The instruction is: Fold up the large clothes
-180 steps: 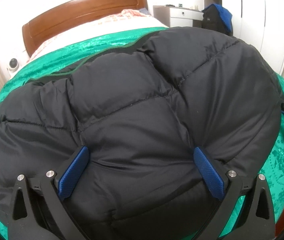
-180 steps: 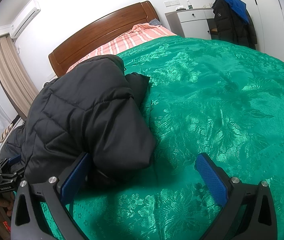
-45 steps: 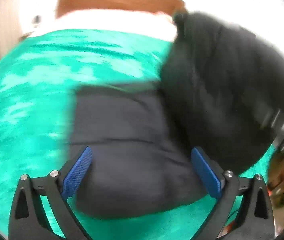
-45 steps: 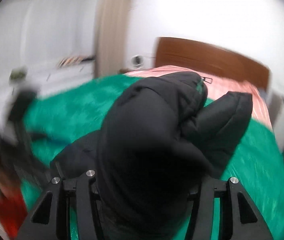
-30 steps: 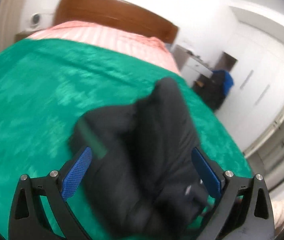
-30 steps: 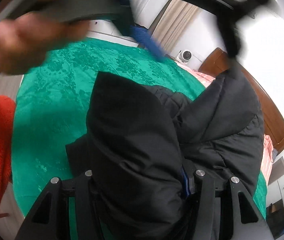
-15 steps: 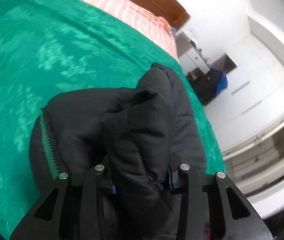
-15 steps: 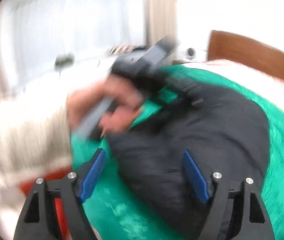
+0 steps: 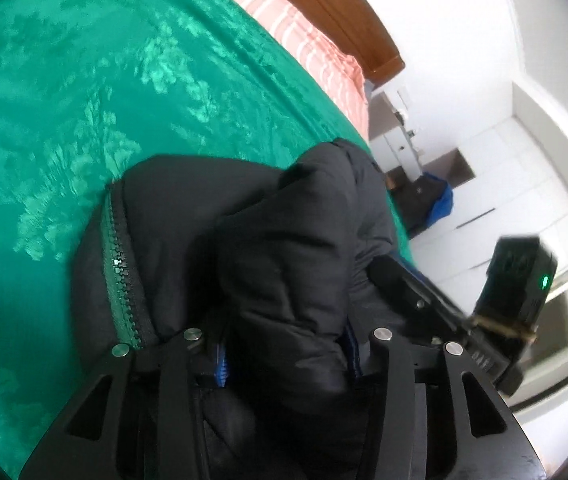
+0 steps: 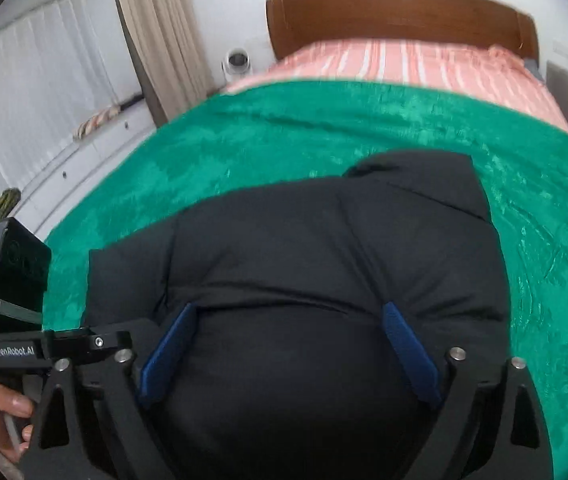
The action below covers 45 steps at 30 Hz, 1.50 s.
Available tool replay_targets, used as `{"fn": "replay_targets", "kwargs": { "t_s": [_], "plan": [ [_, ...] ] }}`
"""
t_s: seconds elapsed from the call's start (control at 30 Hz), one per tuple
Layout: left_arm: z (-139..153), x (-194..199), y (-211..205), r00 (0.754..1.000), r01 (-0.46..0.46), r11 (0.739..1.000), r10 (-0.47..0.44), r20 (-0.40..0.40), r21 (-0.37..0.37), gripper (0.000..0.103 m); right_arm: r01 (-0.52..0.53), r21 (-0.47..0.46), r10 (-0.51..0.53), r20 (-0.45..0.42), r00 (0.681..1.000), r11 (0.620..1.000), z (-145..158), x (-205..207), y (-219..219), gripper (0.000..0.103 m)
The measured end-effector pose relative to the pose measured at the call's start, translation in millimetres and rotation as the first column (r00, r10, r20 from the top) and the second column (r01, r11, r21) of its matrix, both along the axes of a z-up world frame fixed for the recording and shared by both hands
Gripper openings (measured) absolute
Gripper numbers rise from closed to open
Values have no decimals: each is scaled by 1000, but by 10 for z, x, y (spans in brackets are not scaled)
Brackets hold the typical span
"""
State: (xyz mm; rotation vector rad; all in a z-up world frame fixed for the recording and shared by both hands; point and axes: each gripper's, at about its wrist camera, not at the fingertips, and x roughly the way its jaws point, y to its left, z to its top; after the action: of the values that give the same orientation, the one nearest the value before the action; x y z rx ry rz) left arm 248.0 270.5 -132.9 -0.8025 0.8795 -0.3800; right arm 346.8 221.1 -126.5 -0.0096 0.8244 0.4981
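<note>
- Black jacket (image 10: 324, 264) lay bunched on your green bedspread (image 10: 284, 148), roughly folded over, not yet neat.
- Your left gripper (image 9: 284, 356) pinched a puffy fold.
- Your right gripper (image 10: 290, 344) pressed down, spread wide.

One black puffer jacket (image 10: 324, 264) lies on one green bedspread (image 10: 268, 140). Two handheld grippers are in view: the left gripper (image 9: 284, 356) and the right gripper (image 10: 288, 344). Beyond them there is one wooden headboard (image 10: 396, 12), one striped pink sheet (image 10: 404, 60), one beige curtain (image 10: 160, 32), and one small white camera (image 10: 237, 60).
</note>
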Motion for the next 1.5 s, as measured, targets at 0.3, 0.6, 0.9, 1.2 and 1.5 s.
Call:
{"fn": "replay_targets", "kwargs": {
  "t_s": [0.3,0.6,0.9,1.2,1.5],
  "plan": [
    [-169,0,-62,1000,-29,999,29,11,-15,46,-6,10,6,19,1000,1000,-298,83,17,103],
    [-129,75,-155,999,-27,999,28,-22,31,47,-19,52,18,8,1000,998,-273,56,-111,103],
    [-88,104,-145,998,-27,998,30,-58,60,48,-138,-77,147,117,982,987,237,-1109,-83,102],
    [-77,60,-201,997,-42,993,48,-54,113,49,-66,-261,133,247,960,963,-329,-1349,74,103],
    [360,-235,-329,991,-117,939,133,-26,323,81,-112,-253,160,178,971,961,-65,-1379,-35,103]
  ]
}}
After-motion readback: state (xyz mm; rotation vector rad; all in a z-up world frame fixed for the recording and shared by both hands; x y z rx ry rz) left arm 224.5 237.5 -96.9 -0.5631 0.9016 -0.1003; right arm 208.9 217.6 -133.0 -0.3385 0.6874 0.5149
